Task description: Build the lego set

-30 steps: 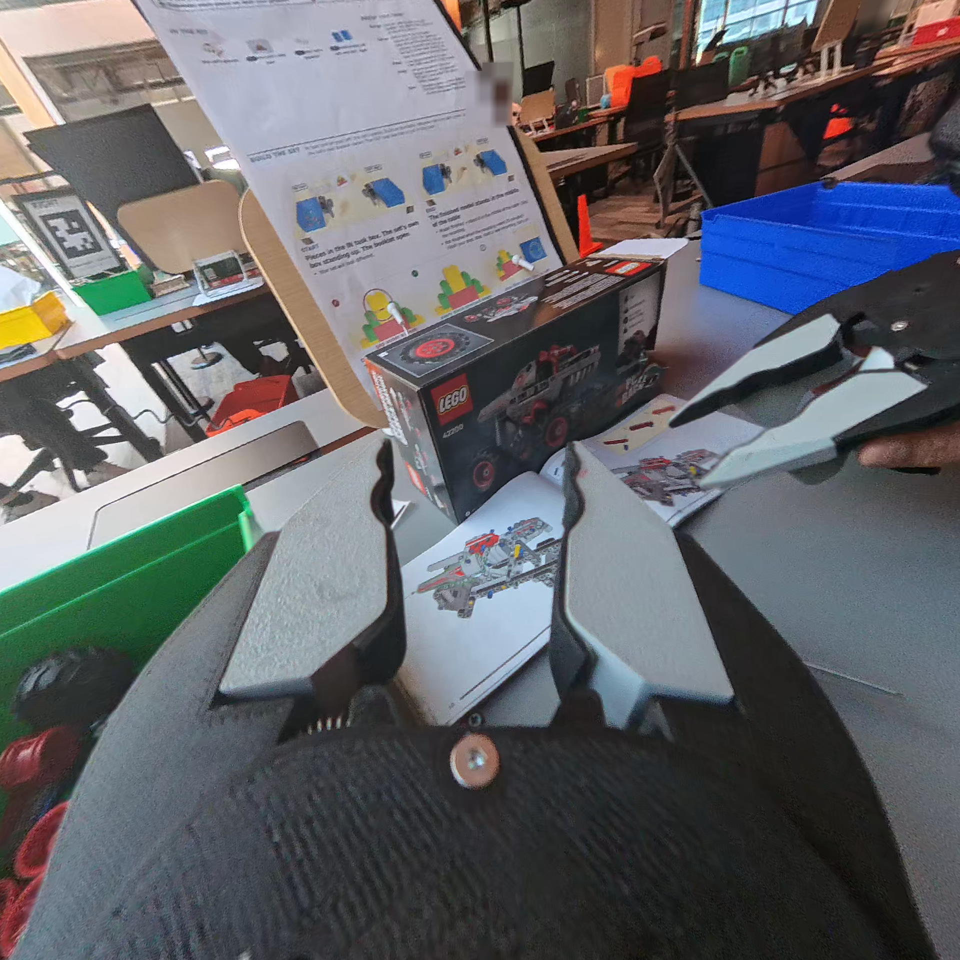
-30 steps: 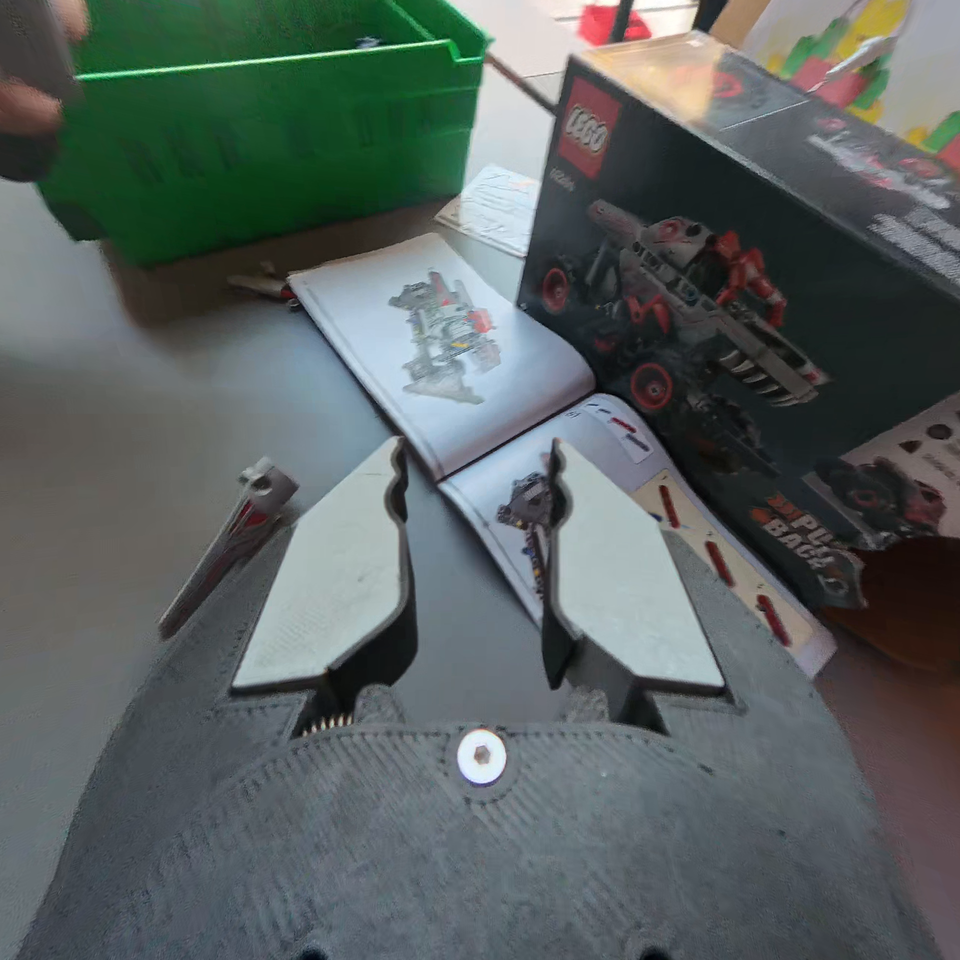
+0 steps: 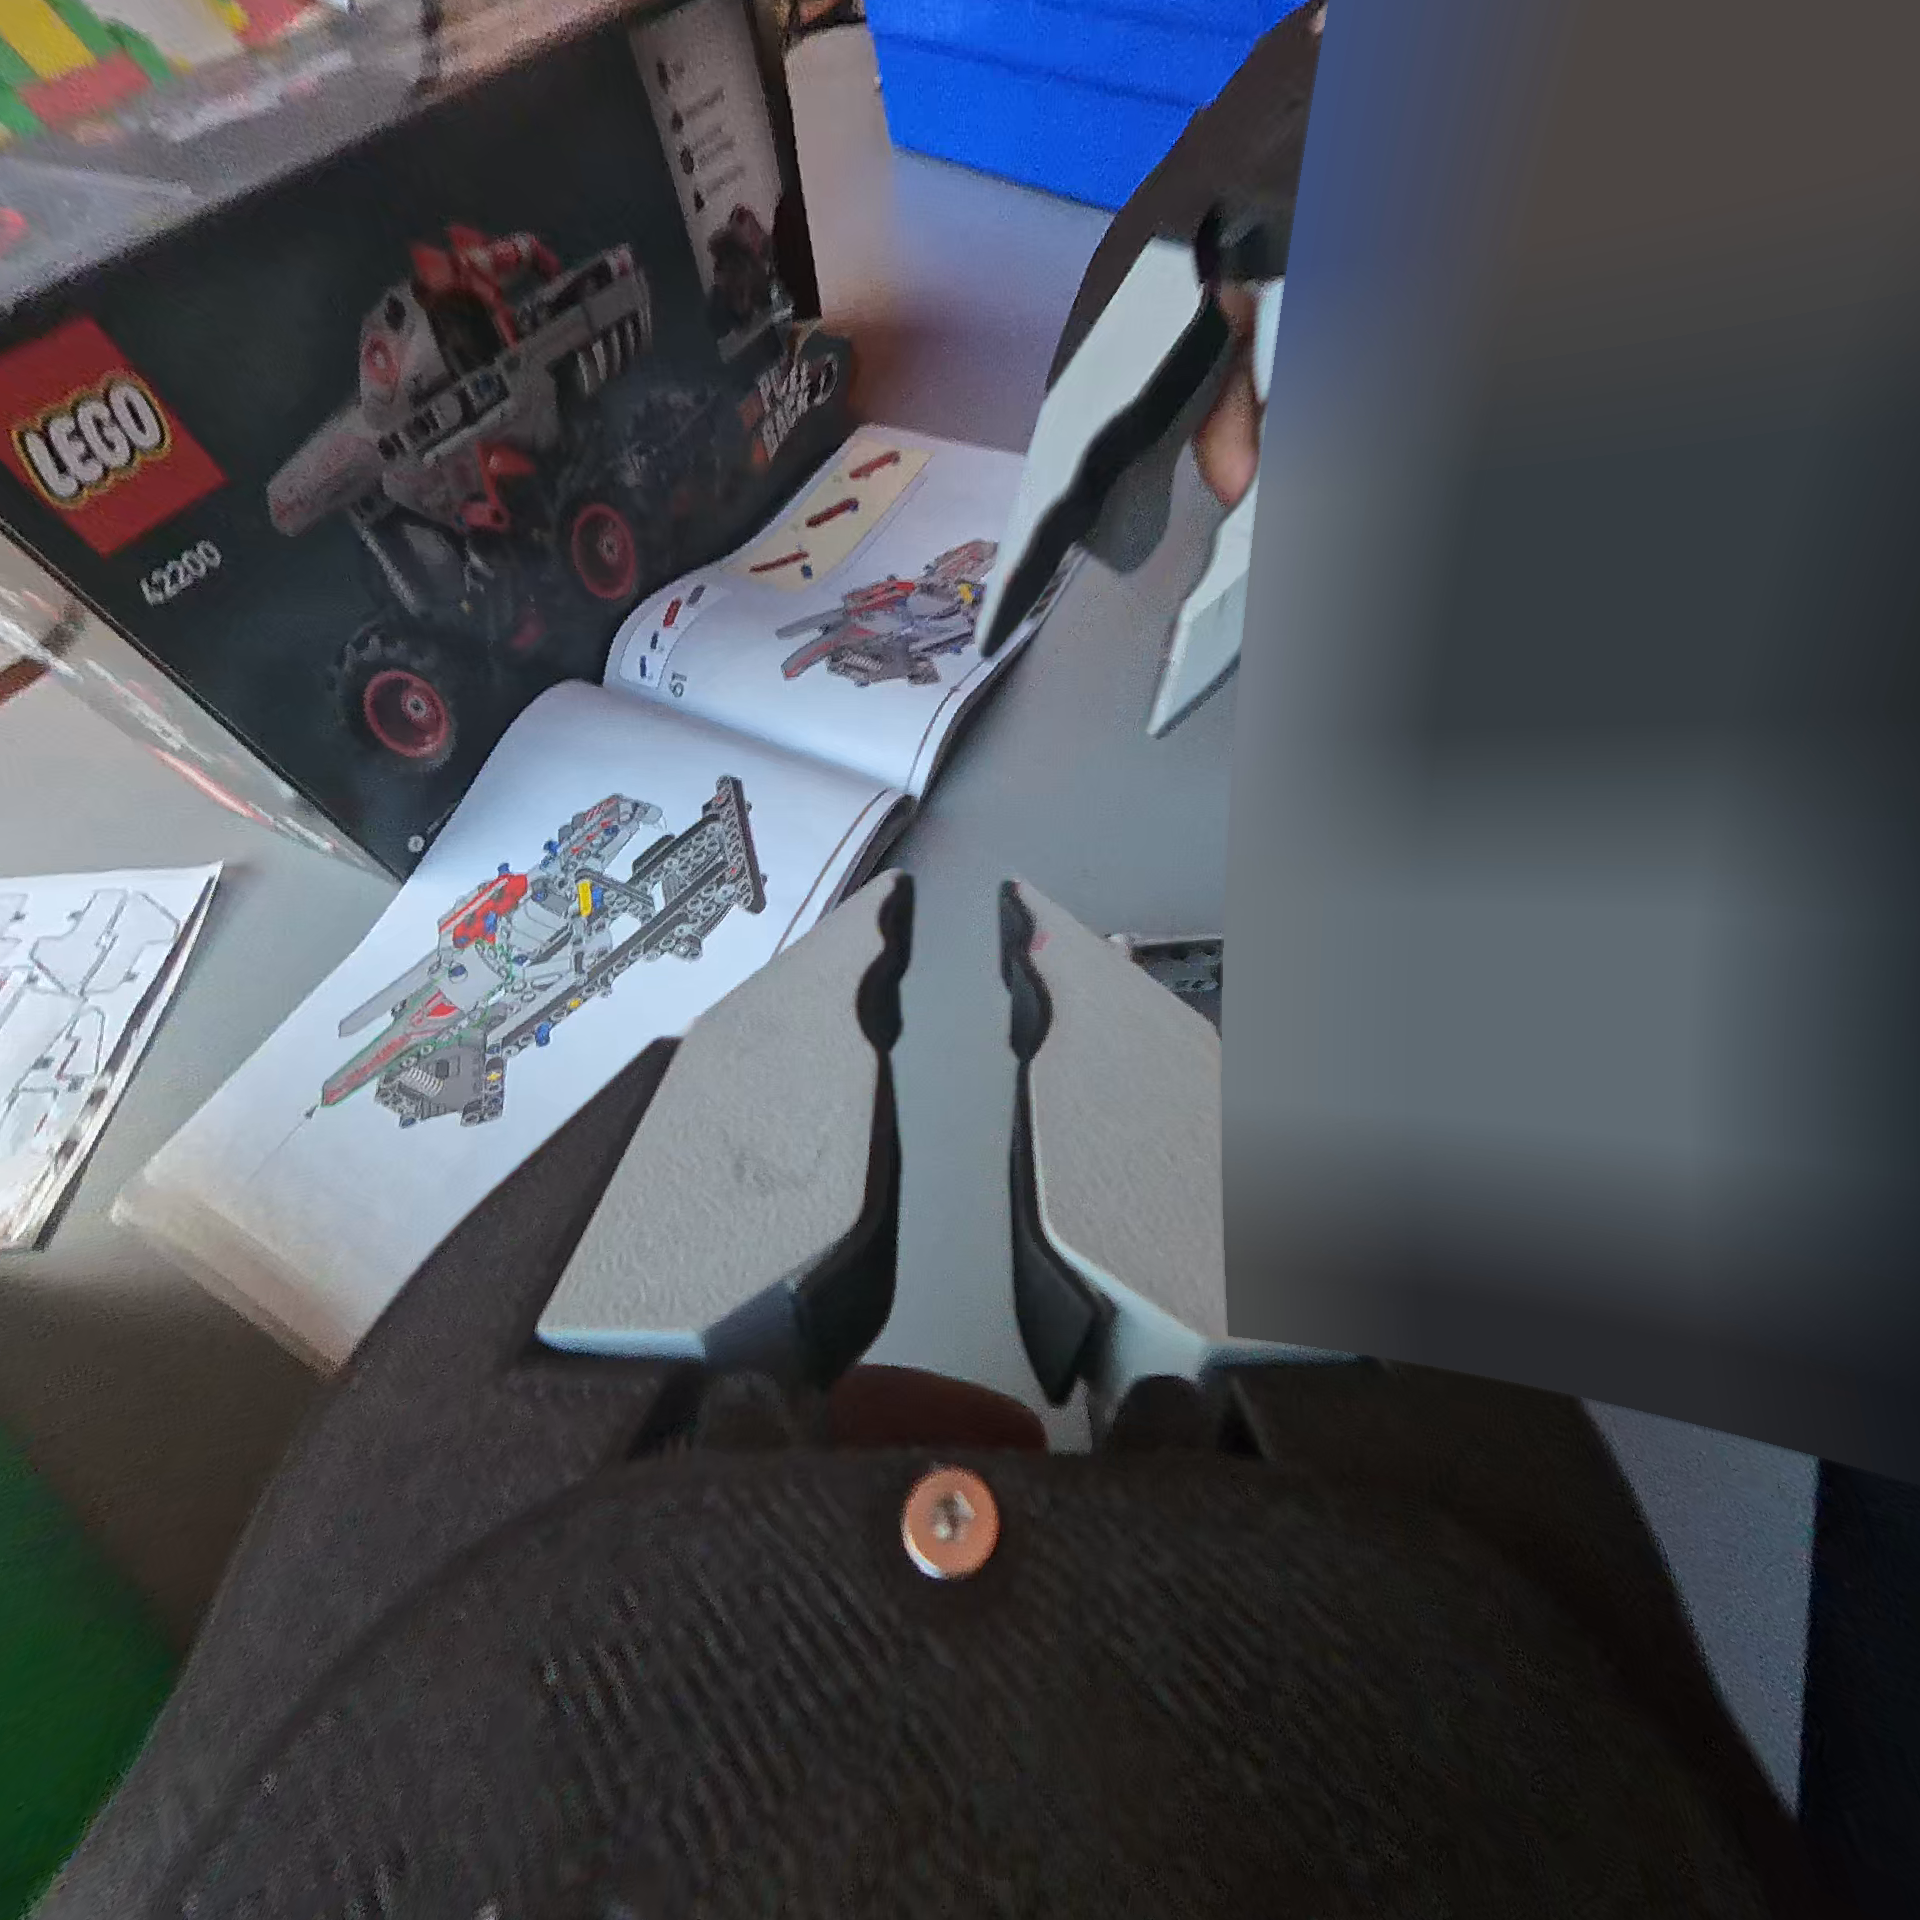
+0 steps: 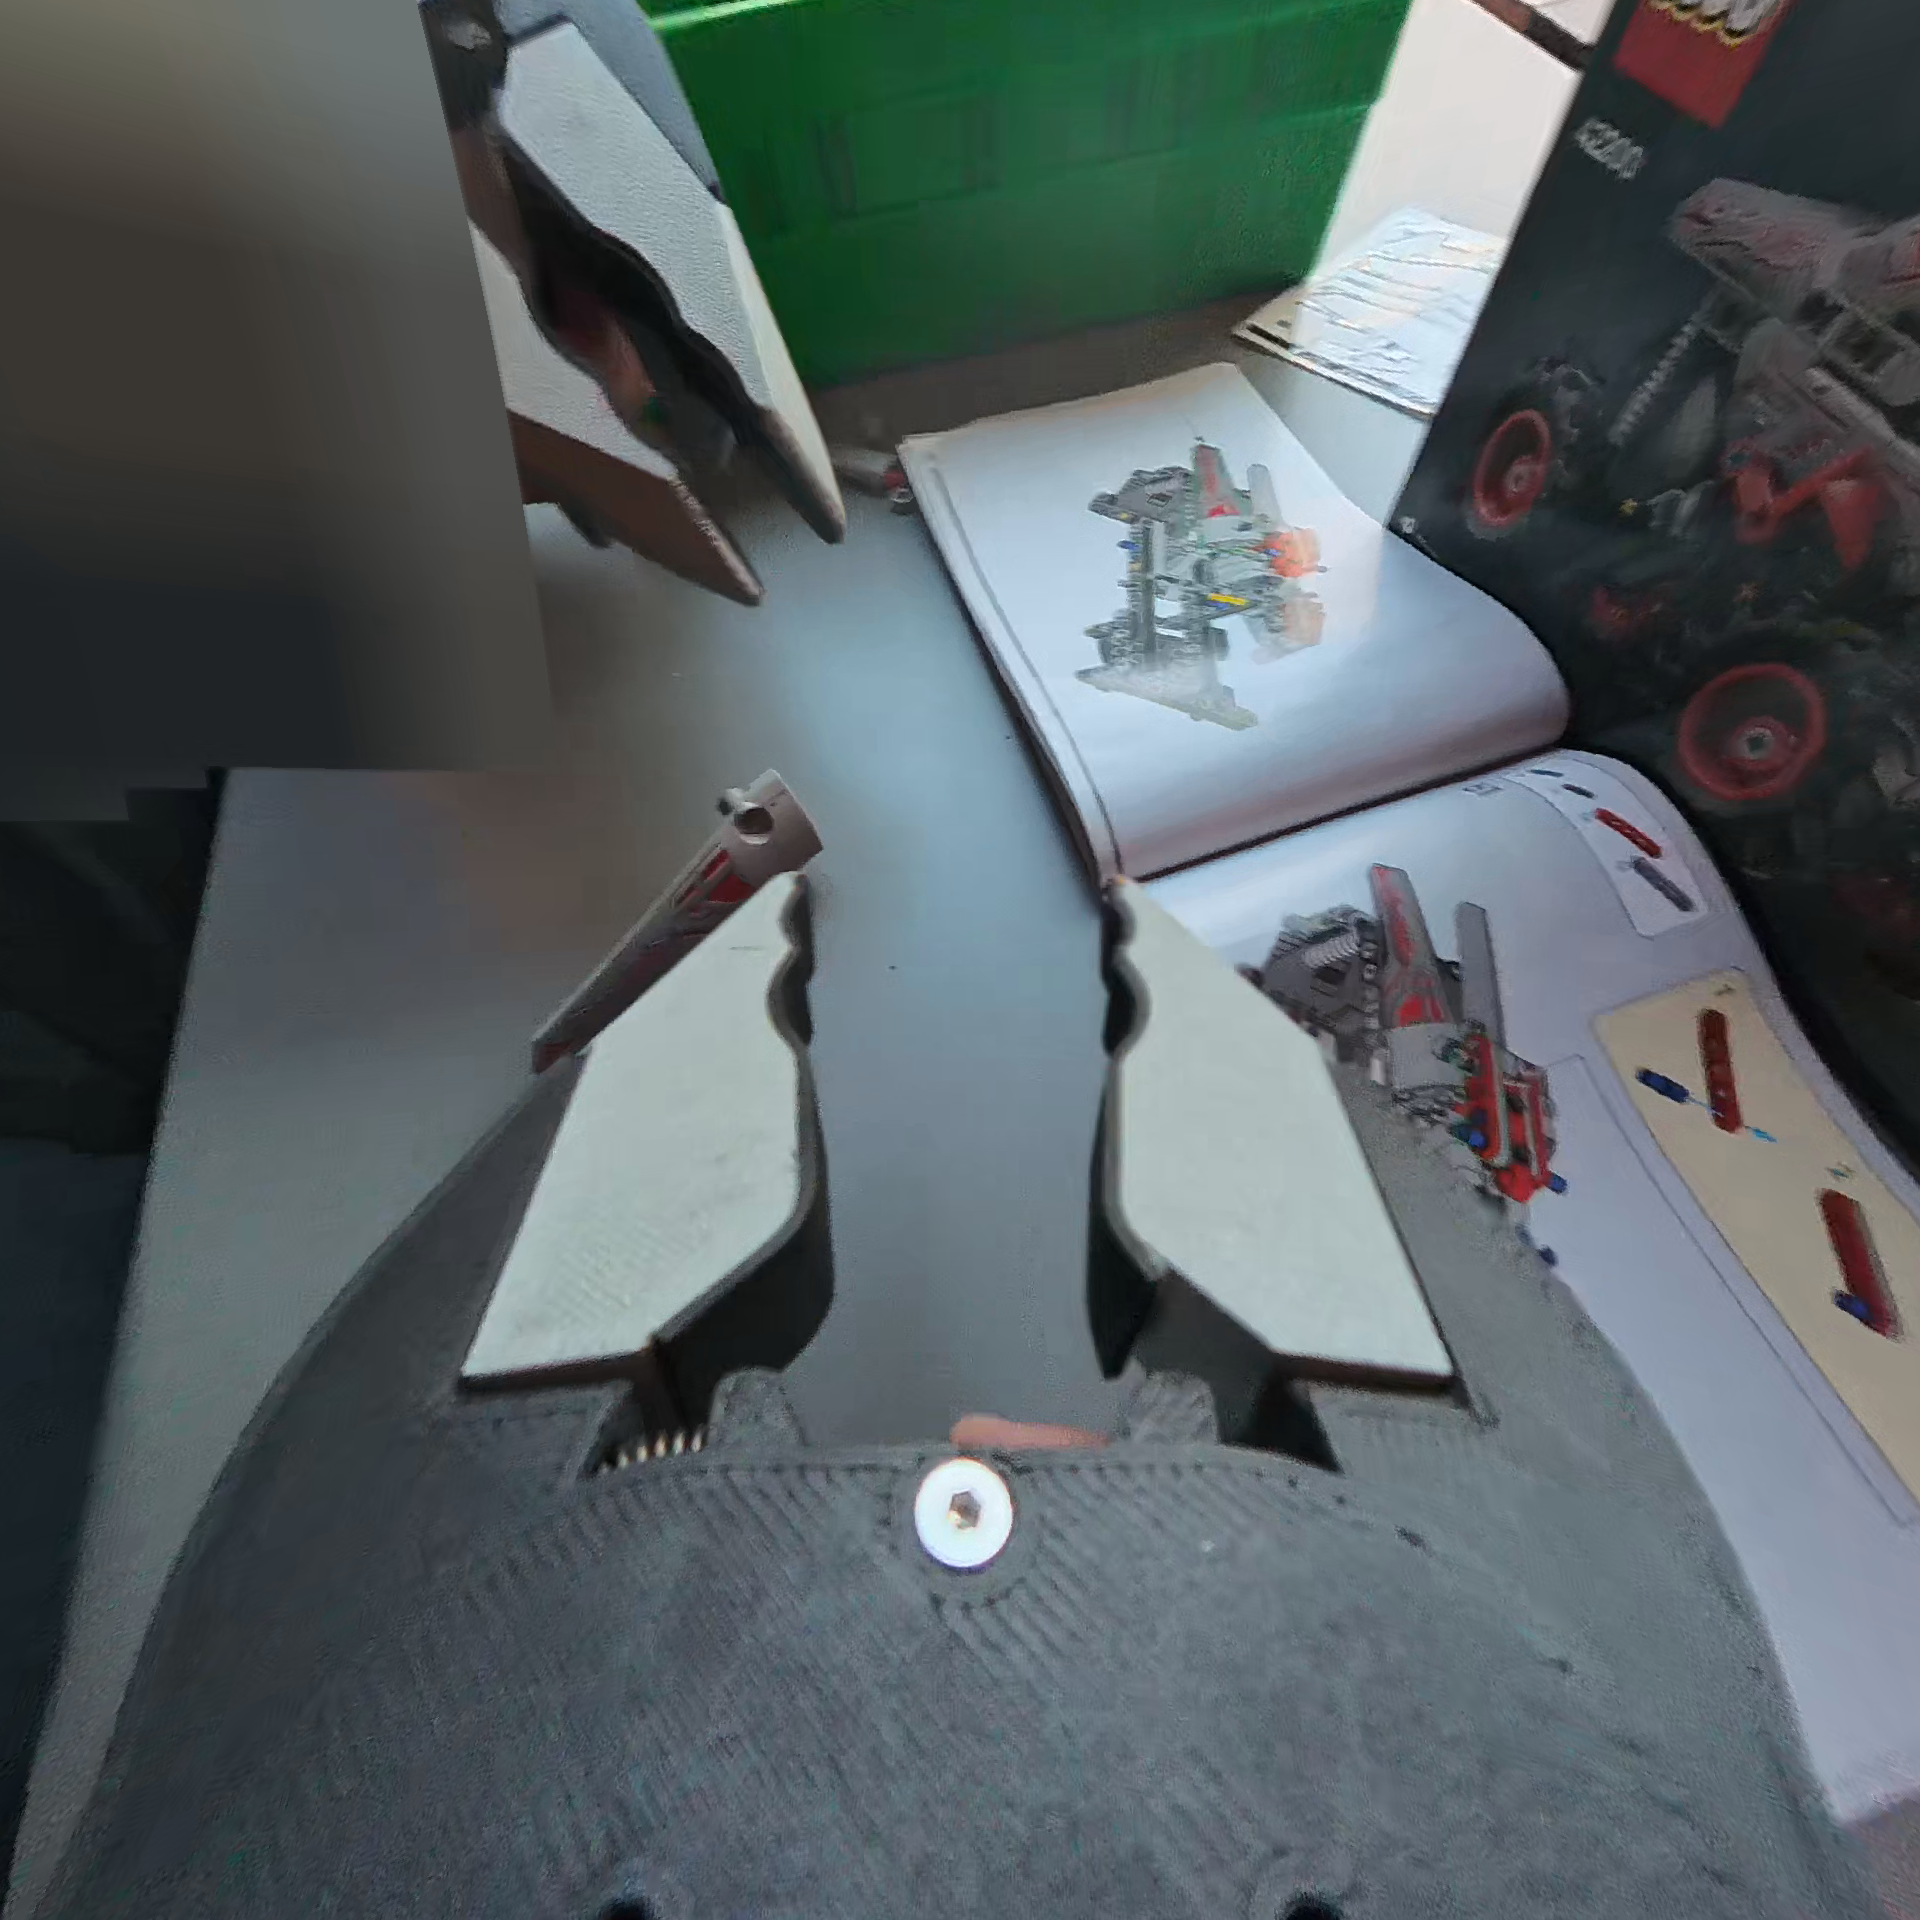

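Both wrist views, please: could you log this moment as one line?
left gripper: open, empty | right gripper: open, empty | grey panel piece: on table, beside right gripper | instruction booklet: open

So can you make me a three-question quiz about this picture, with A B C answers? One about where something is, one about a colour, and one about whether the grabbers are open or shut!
1. Where does the open instruction booklet lie?
A. Inside the green bin
B. On the table in front of the Lego box
C. On top of the Lego box

2. What colour is the bin behind the booklet in the right wrist view?
A. Green
B. Yellow
C. White

3. How is the right gripper?
A. Shut on the booklet
B. Shut on a Lego piece
C. Open, holding nothing

Answers:
1. B, its pages lie flat on the grey table at the foot of the Lego box.
2. A, its wall is plain green.
3. C, a wide gap shows bare table between its fingers; the grey and red Lego piece lies beside the left finger.
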`<state>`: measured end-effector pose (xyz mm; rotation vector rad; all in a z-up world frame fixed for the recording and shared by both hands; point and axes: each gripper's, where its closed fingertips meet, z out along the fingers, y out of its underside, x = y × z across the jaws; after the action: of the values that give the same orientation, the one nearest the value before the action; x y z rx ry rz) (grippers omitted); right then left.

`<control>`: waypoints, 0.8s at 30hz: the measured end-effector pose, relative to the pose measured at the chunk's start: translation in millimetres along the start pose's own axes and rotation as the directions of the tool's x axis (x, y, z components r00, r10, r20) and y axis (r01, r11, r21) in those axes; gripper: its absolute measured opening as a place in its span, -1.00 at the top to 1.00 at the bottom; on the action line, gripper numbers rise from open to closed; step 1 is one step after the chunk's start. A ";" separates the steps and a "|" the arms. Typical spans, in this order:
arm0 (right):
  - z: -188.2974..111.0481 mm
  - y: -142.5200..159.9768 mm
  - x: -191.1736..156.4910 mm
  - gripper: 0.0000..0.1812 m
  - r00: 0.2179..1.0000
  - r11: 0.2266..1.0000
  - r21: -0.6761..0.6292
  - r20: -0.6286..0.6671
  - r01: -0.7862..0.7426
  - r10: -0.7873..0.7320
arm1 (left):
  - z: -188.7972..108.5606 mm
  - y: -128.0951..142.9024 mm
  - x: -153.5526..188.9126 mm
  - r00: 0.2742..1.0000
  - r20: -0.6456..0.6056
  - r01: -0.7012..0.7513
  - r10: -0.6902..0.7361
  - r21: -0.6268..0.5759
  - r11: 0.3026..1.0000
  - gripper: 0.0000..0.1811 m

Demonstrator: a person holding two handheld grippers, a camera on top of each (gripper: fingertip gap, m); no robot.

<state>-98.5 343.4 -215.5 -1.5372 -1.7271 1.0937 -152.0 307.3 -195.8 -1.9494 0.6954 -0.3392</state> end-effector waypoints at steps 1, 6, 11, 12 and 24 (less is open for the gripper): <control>0.5 0.9 4.6 0.36 0.999 1.000 -0.015 -0.045 0.012 -0.013 | 2.0 3.5 -4.5 1.000 0.016 0.011 -0.011 -0.017 1.000 0.77; -2.6 -9.1 5.2 0.48 0.974 0.989 -0.007 -0.172 0.151 -0.150 | 8.6 15.3 -10.9 0.999 0.032 0.039 -0.037 -0.062 0.997 0.53; 6.5 -14.5 -27.2 0.35 0.988 0.992 0.002 -0.087 0.126 -0.125 | 16.9 30.6 -7.9 1.000 0.024 0.014 -0.011 -0.139 0.990 0.42; 9.3 -10.2 -35.8 0.37 0.992 0.994 -0.012 -0.059 0.110 -0.110 | 16.8 30.2 -8.6 1.000 0.027 0.012 -0.009 -0.135 0.991 0.42; 19.1 38.1 -96.3 0.67 0.983 0.978 -0.206 0.175 -0.026 0.063 | -24.3 40.5 45.6 0.983 -0.112 0.130 -0.148 -0.153 0.980 0.48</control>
<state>-78.6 245.3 -248.2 -1.6490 -1.9877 1.1387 -141.3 248.6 -223.2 -2.1354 0.6798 -0.5110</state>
